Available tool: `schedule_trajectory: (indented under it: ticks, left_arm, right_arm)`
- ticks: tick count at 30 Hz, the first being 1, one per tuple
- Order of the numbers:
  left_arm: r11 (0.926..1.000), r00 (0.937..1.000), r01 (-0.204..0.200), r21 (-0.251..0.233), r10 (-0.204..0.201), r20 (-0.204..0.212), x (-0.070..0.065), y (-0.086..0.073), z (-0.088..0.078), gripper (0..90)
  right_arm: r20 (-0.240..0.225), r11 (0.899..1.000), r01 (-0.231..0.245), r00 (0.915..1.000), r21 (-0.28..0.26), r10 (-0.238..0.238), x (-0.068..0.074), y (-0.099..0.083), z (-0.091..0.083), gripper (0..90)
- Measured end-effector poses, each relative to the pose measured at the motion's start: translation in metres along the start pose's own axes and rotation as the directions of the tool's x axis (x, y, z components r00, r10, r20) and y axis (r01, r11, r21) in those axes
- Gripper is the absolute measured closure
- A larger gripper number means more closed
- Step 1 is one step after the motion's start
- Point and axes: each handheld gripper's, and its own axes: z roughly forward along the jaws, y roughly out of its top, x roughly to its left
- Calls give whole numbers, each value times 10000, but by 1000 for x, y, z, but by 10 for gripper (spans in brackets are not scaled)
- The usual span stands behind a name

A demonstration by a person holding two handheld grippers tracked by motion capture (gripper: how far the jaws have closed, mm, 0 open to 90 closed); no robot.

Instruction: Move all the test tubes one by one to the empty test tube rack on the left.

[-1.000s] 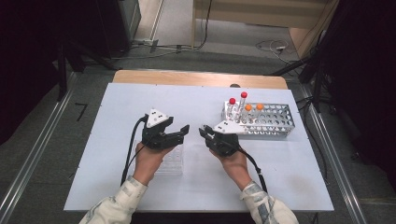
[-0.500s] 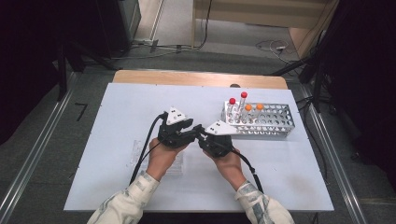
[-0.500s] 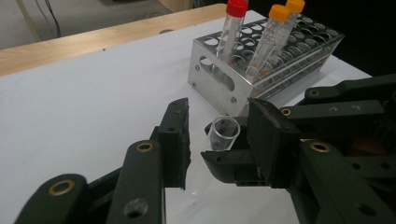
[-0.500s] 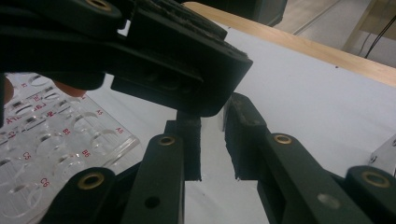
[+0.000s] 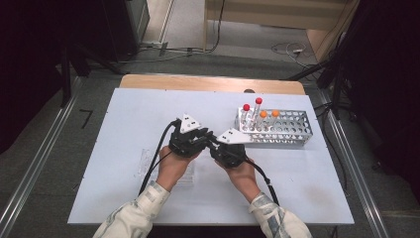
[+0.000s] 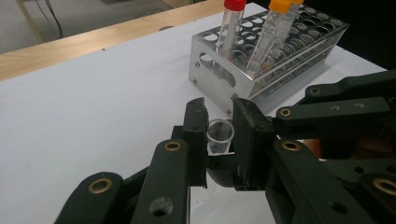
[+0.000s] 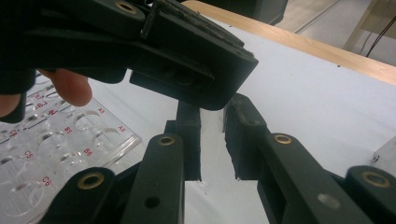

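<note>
Clear tube [image 6: 219, 135], uncapped and open end up, sits between the 2 pads of the left tongs [image 6: 219, 133], just in front of the metal rack [image 5: 277, 130] on the near-left side of it. In the high view from 1 second back the left tongs [image 5: 190, 141] stood apart from the right tongs [image 5: 229, 148], farther left of the rack; now the 2 meet nose to nose beside the rack's near-left corner. Left jaws have just been closing, and the left gripper view shows them pressed on the tube's upper end. Right tongs [image 7: 212, 140] are clamped narrow on the same tube, lower down on its clear body; its surface is faint in the right gripper view.

Reading: tube now held by both tongs at once, so this looks like a hand-over or a 2-handed regrip. Rack holds 2 red-capped [image 5: 246, 107] and 2 orange-capped tubes [image 5: 275, 113] at its left end. Clear well plate [image 7: 42, 154] lies on the table [image 5: 129, 114], well left of the rack.
</note>
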Motion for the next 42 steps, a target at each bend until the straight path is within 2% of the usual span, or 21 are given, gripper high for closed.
schedule_trajectory:
  ticks: [7,10,11,12,14,20,28,33,42]
  left_arm:
    - [9998,9998,-149,-116,148,-140,-3,1,1,776]
    - [9997,9998,-111,-215,107,-184,-1,3,-1,776]
    - [9996,9998,-101,-249,96,-190,-1,4,-3,776]
    - [9995,9998,-61,-308,56,-177,0,5,-4,776]
    - [9992,9998,-32,-409,24,-197,1,7,-8,776]
    - [9979,9995,-122,-641,104,-282,6,12,-22,776]
    - [9961,9992,-87,-882,52,-400,14,17,-41,776]
    - [9956,9992,-165,-924,129,-388,14,16,-51,776]
    - [9949,9991,-175,-990,137,-393,17,13,-70,776]
  right_arm:
    - [-106,9998,-182,9998,63,183,-2,1,-1,702]
    - [-275,9998,-173,9995,114,176,-2,1,-1,606]
    - [-351,9997,-180,9992,163,185,-3,1,-1,537]
    - [-351,9997,-180,9992,163,185,-3,1,-1,537]
    - [-544,9995,-248,9982,197,259,-4,1,-2,477]
    - [-1039,9987,-507,9933,79,512,-11,4,-10,430]
    - [-1237,9990,-433,9913,146,448,-15,5,-20,383]
    - [-1154,9987,-490,9921,99,498,-20,3,-27,363]
    - [-794,9968,-671,9944,433,704,-33,-5,-29,350]
